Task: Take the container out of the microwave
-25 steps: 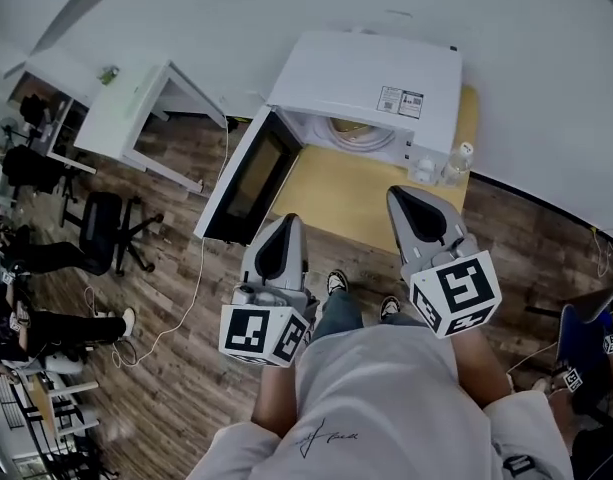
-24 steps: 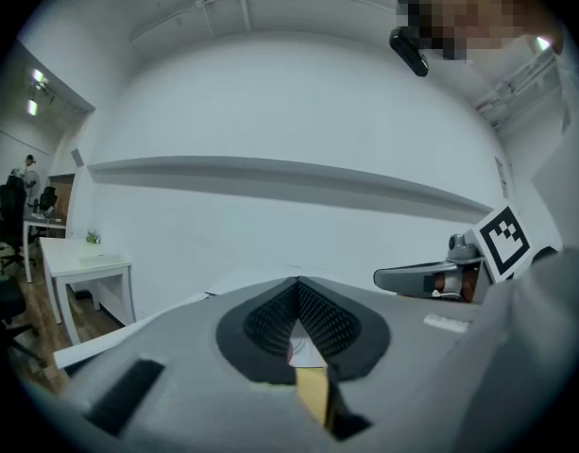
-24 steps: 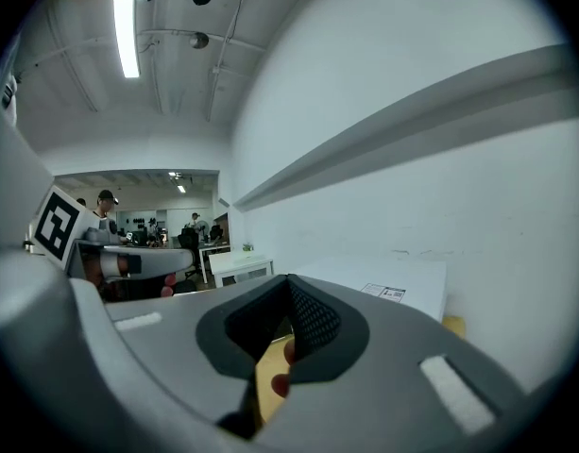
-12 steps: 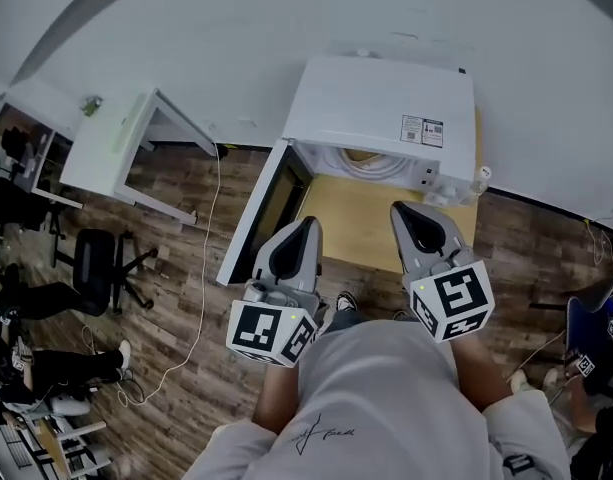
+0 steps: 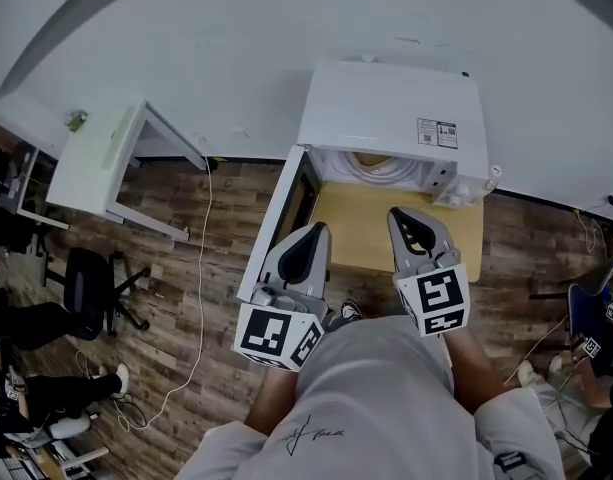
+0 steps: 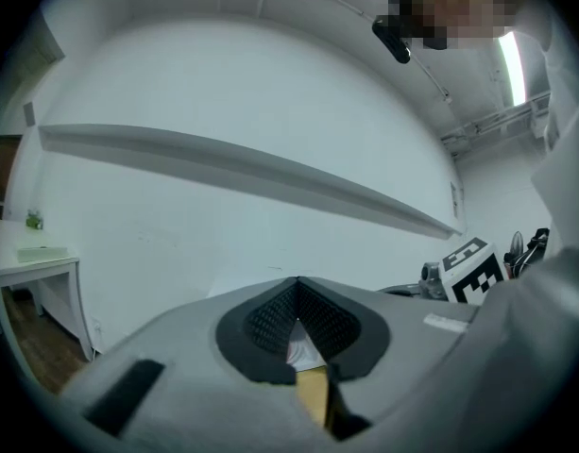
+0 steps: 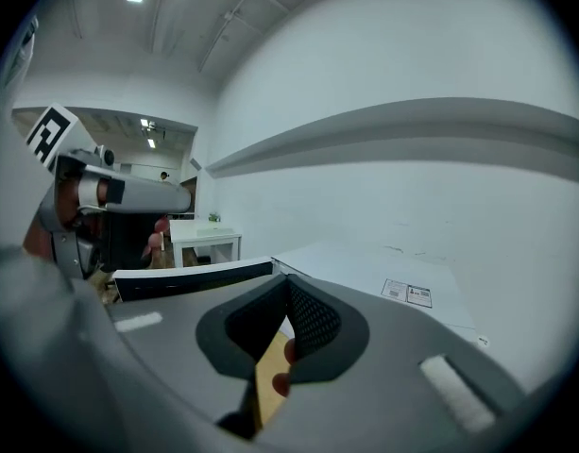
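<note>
**Container sits in open microwave as grippers hold short**

The pale container (image 5: pixel 372 165) lies inside the white microwave (image 5: pixel 391 103), just behind its open front. The microwave's door (image 5: pixel 276 218) is swung out to the left above the wooden desk (image 5: pixel 371 236). I hold the left hand-held gripper (image 5: pixel 314 232) and the right hand-held gripper (image 5: pixel 406 214) side by side, short of the opening. Both have their jaws closed together on nothing. A white side table (image 5: pixel 101 153) stands well apart.

The microwave (image 5: pixel 386 108) has a smooth white casing and a dark glossy door pane (image 5: pixel 284 206), the bench (image 5: pixel 366 218) looks matt yellowish wood, the floor (image 5: pixel 166 258) grained brown planks, and the left claw (image 5: pixel 314 230) and right claw (image 5: pixel 399 216) matt grey plastic with black ribbed pads (image 6: pixel 270 317).
</note>
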Demonstrator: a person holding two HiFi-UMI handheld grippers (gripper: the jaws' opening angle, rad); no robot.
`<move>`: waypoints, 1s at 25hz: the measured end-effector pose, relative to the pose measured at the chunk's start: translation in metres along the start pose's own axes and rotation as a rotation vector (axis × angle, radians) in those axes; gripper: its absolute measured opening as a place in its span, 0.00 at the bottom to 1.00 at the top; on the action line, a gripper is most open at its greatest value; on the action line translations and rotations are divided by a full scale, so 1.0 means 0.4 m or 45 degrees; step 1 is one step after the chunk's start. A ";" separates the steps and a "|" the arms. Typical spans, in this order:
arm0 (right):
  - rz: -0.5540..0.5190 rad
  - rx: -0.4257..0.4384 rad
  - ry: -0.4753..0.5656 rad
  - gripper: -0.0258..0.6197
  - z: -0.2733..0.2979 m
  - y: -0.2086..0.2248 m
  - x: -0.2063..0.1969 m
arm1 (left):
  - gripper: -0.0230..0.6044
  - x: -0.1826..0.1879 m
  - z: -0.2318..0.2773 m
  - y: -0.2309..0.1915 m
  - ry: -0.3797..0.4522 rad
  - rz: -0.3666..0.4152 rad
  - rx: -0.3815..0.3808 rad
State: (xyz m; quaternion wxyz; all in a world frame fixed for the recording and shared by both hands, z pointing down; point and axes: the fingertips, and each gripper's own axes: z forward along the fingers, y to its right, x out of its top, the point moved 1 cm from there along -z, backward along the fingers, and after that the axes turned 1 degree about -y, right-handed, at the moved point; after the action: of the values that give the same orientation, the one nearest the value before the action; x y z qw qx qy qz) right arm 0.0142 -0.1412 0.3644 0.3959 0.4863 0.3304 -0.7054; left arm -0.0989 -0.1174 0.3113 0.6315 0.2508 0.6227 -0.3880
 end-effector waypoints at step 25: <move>-0.539 -0.021 -0.223 0.06 0.190 -0.038 -0.060 | 0.04 -0.003 -0.052 -0.064 0.028 0.021 -0.004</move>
State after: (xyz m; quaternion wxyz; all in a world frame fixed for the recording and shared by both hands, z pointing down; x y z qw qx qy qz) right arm -0.0264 -0.1929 0.4119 0.2702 0.3400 0.3951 -0.8095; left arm -0.1316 -0.1152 0.3146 0.6283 0.2591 0.6280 -0.3790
